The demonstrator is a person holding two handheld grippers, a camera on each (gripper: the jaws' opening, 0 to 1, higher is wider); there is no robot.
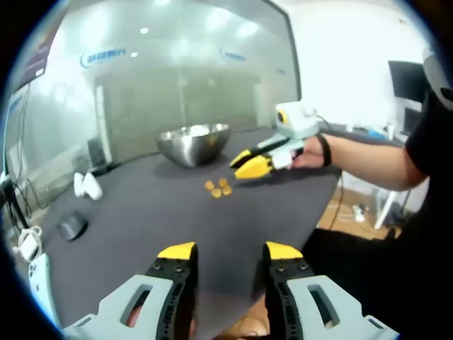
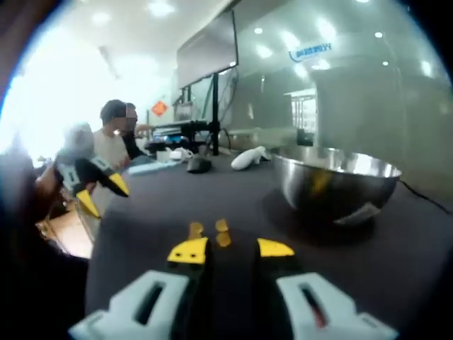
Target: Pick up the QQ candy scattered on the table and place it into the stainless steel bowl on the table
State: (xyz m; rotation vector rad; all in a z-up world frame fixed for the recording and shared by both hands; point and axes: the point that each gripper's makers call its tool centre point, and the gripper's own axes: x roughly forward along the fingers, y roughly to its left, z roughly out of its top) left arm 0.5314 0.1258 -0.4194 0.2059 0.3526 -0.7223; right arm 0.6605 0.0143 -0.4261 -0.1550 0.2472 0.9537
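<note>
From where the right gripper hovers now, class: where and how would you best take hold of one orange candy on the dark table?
Probably grip one candy across its flat sides, coming down from above. The pieces lie low and close together on the table, so a sideways approach would likely nudge neighbours. The right gripper is open just short of them, with the bowl beyond.

Grey grippers with yellow-tipped black fingers; black sleeve, perhaps a wristband.

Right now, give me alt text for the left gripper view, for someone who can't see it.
The right gripper, jaws open, hovers by three orange candies on a dark table, before a stainless steel bowl. The left gripper waits open in the foreground.
</note>
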